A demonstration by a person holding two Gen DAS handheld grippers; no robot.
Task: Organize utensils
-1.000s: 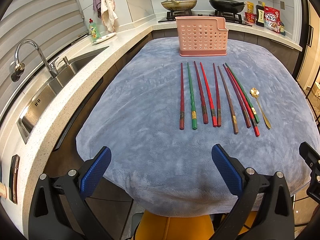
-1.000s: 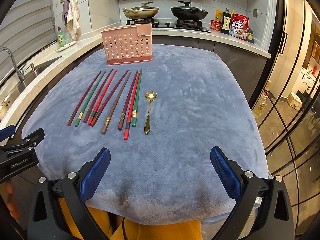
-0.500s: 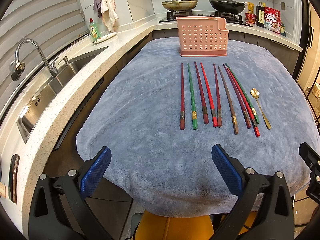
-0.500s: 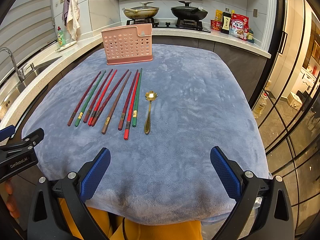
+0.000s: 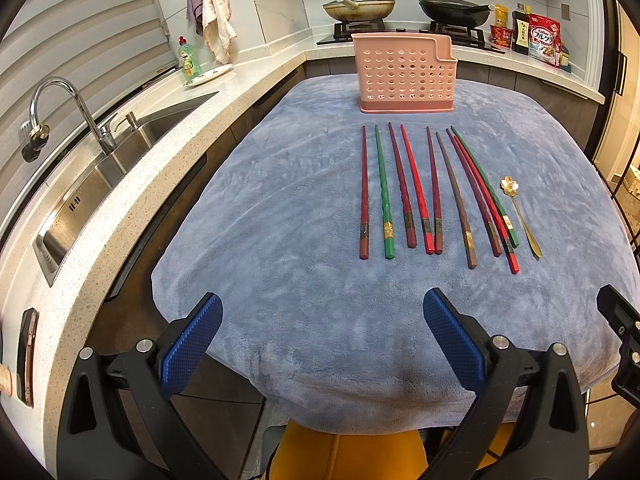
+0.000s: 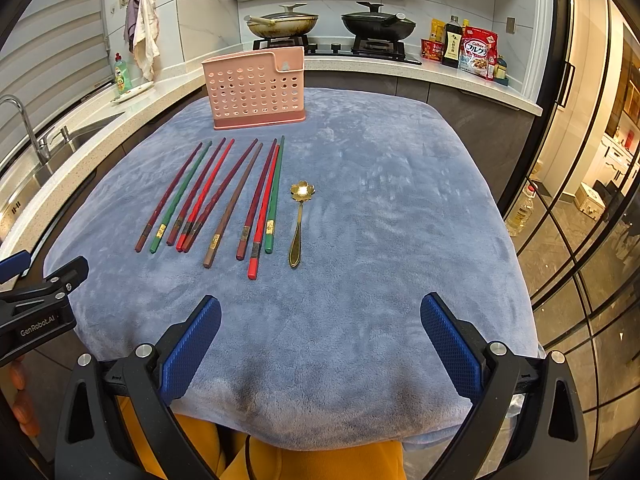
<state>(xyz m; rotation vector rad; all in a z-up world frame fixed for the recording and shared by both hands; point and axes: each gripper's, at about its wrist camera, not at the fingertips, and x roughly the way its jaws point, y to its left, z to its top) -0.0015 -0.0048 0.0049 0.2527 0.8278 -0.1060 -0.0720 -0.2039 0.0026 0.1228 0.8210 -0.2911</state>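
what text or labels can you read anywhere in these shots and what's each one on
"GenRobot.AI": white print on the black body of the left gripper, seen from the right wrist view.
"Calbee" and "フルグラ": on the red cereal bag by the stove.
Dark sauce bottle: label characters too small to read.
Green dish soap bottle: label blurred, unreadable.
Gold bands on the chopsticks: any marking too small to tell.

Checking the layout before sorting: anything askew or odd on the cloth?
Mostly tidy. The three rightmost chopsticks bunch together, the bright red one touching its neighbours and jutting nearer. The gold spoon lies apart.
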